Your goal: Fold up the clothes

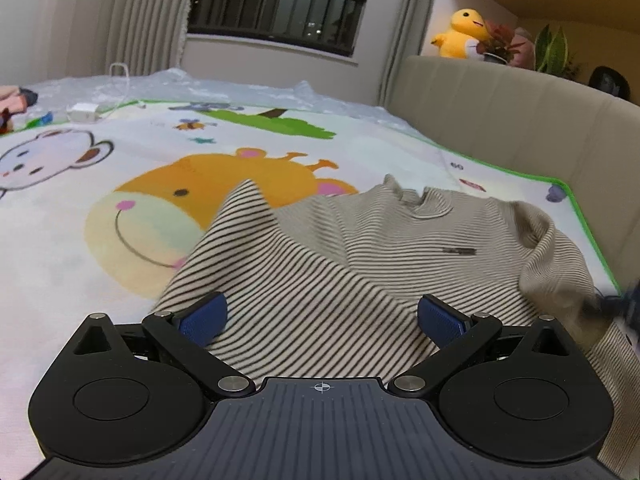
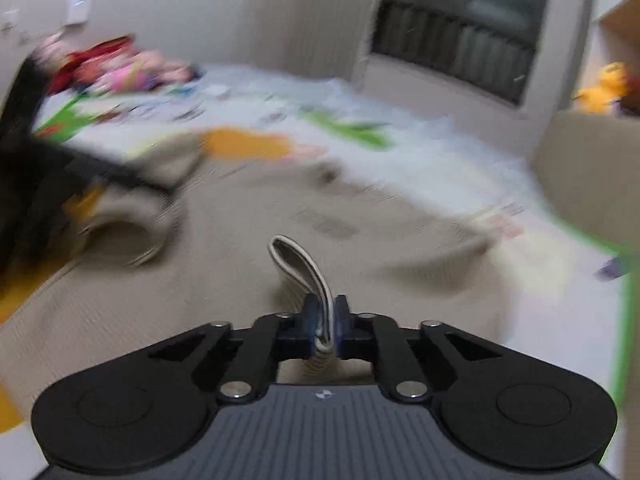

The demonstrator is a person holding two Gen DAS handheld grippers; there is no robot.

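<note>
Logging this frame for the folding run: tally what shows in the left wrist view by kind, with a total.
Striped tops: 1, the striped sweater, lying on the play mat
Play mats: 1
Plush toys: 1, the yellow plush duck
Potted plants: 2, red-leaved plant and green plant
Chargers: 1, the white charger with its cable
Claws: 1, the left claw, open over the sweater
Total: 7

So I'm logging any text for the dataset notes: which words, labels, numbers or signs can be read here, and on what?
"60": printed on the cartoon play mat, by its green border.
Small dark chest label on the striped sweater: too small to read.
Right wrist view: too blurred, nothing legible.
</note>
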